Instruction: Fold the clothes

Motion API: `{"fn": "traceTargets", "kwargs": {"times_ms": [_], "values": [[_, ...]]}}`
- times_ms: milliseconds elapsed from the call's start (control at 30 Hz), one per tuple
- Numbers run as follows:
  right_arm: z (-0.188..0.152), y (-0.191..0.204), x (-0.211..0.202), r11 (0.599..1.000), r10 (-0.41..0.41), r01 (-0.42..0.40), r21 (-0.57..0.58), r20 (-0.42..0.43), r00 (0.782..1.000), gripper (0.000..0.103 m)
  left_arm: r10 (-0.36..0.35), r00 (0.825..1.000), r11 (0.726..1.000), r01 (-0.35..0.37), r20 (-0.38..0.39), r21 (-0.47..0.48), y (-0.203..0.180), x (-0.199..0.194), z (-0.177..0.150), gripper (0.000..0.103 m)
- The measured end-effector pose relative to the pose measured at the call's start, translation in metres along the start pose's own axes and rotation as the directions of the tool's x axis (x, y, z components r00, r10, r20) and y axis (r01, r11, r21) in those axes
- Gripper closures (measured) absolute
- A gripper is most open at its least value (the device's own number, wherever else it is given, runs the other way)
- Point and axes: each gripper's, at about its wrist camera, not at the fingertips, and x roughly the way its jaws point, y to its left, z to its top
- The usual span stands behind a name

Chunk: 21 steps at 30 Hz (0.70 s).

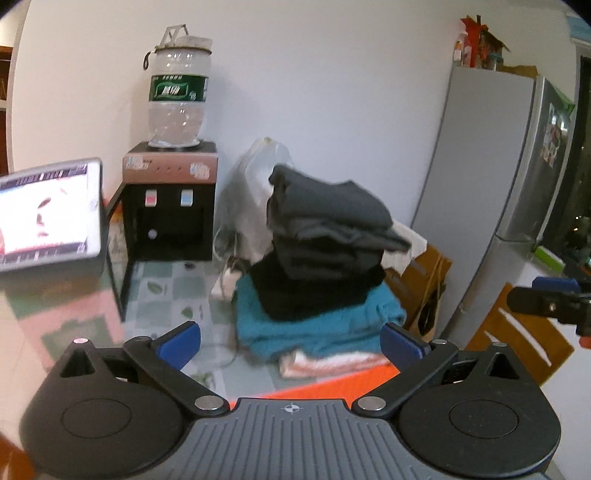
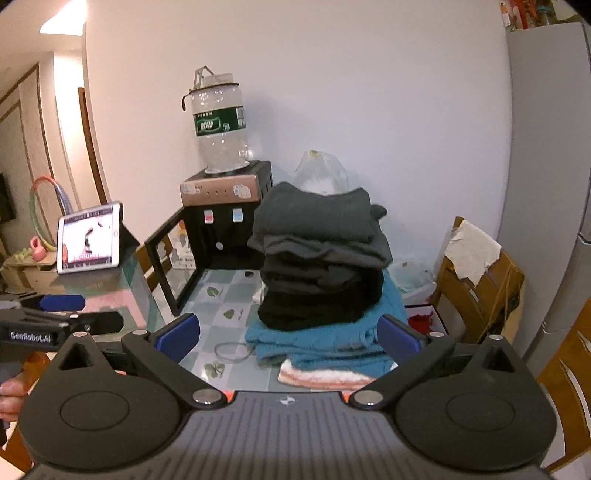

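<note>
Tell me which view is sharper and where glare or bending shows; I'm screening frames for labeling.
Left wrist view: motion-smeared, stack of folded clothes and tablet soft-edged, screen blown out. Right wrist view: crisper, the stack well defined; ceiling light glares top left. Both: fisheye bends the fridge and walls.

Plain white wall point(image 2: 369, 110) behind a water dispenser point(image 2: 225, 206) with inverted bottle point(image 2: 219, 129), grey refrigerator point(image 1: 491, 177) at right, wooden chair point(image 2: 480, 280), ceiling light point(image 2: 62, 22) apparently on.
</note>
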Motion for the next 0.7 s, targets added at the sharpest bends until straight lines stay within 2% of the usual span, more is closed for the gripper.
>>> {"fn": "traceTargets", "kwargs": {"times_ms": [133, 200, 333, 533, 700], "values": [[-0.035, 0.006, -0.004, 1.000, -0.007, 0.007, 0.010, 0.014, 1.000, 0.000, 0.001, 1.000, 1.000, 0.000, -0.026, 0.015, 0.004, -0.003, -0.029, 0.000], [-0.053, 0.009, -0.004, 1.000, -0.013, 0.012, 0.026, 0.012, 1.000, 0.000, -0.019, 0.999, 1.000, 0.019, -0.050, 0.002, 0.009, -0.005, -0.043, 0.000], [-0.091, 0.018, -0.004, 0.998, -0.043, 0.043, 0.039, 0.000, 0.999, 0.000, -0.008, 0.998, 1.000, 0.007, -0.069, -0.021, 0.015, -0.009, -0.071, 0.000], [-0.142, 0.051, -0.006, 0.995, -0.083, 0.082, -0.062, -0.011, 0.996, 0.000, -0.017, 0.997, 1.000, 0.016, -0.070, -0.011, 0.014, -0.016, -0.102, 0.000], [-0.168, 0.083, -0.008, 0.988, -0.083, 0.080, -0.130, -0.019, 0.996, 0.000, -0.015, 0.996, 0.999, 0.019, -0.085, 0.047, 0.006, -0.020, -0.121, 0.000]]}}
